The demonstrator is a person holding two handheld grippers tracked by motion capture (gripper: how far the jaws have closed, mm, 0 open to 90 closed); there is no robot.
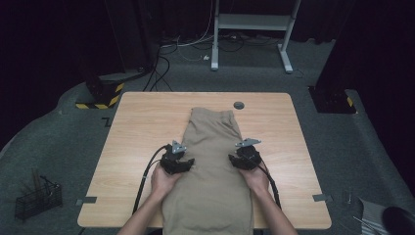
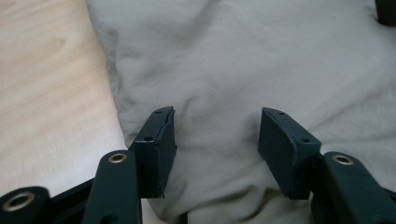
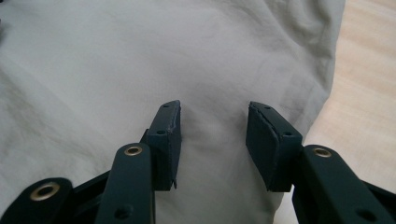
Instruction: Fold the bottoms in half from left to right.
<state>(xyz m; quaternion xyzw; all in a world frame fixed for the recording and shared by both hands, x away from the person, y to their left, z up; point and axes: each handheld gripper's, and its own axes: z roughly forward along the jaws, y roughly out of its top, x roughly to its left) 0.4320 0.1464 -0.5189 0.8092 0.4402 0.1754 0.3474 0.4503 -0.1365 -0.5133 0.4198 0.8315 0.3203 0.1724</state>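
1. Nearest to us, in the high view, our two forearms come in from the bottom edge, and the near part of the beige trousers point(image 1: 210, 191) hangs a little over the near edge of the wooden table point(image 1: 137, 122).
2. Our left hand point(image 1: 164, 180) holds the left gripper point(image 1: 182, 164) at the left edge of the cloth, about the middle of its length. In the left gripper view its jaws stand apart, with nothing clamped between them; the fabric point(image 2: 243, 70) lies under them, wrinkled, and the bare wood point(image 2: 46, 84) is at the left.
3. Our right hand point(image 1: 257, 178) holds the right gripper point(image 1: 241, 160) at the right edge of the trousers, opposite to the left one. Its jaws are also released (wide gap, only flat cloth point(image 3: 140, 60) below), and the table wood point(image 3: 369, 84) is at the right of that view.
4. Farther, the trousers run lengthwise along the middle of the table, and their narrow end lies near the far edge.
5. Just beside this end there is a small dark round disc point(image 1: 239, 105) in the table top.
6. Behind the table, on the grey floor, we see cables point(image 1: 161, 63) and a white metal frame point(image 1: 252, 29); a wire basket point(image 1: 36, 198) stands on the floor at the left.
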